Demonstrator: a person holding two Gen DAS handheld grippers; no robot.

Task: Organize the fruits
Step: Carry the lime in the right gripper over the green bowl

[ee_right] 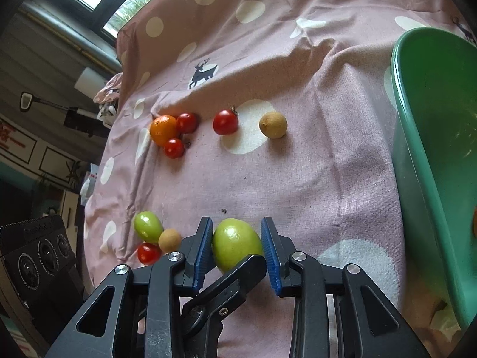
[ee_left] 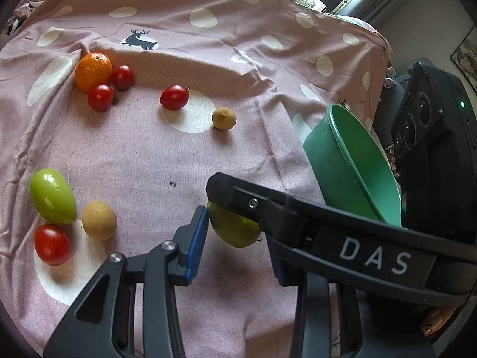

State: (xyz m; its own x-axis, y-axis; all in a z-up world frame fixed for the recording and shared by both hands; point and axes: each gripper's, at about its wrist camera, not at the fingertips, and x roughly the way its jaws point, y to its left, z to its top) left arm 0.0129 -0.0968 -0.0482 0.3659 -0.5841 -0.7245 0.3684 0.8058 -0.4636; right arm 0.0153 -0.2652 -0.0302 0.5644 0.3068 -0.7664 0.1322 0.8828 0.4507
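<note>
A green fruit (ee_right: 235, 243) sits low over the pink dotted cloth (ee_left: 208, 155), between the blue pads of my right gripper (ee_right: 237, 238), which press on both its sides. My left gripper (ee_left: 235, 232) is shut on the same fruit (ee_left: 229, 232): its left pad touches the fruit, and its other pad is mostly hidden behind the right gripper's black finger (ee_left: 253, 205). Loose on the cloth lie an orange (ee_left: 93, 71), several red tomatoes (ee_left: 174, 97), two brown round fruits (ee_left: 224, 118) and a second green fruit (ee_left: 53, 196).
A green plastic bowl (ee_right: 432, 149) lies tilted at the right, close to both grippers, also visible as the bowl (ee_left: 351, 164) in the left wrist view. The cloth drops away at its far edge and left edge. A window is beyond it.
</note>
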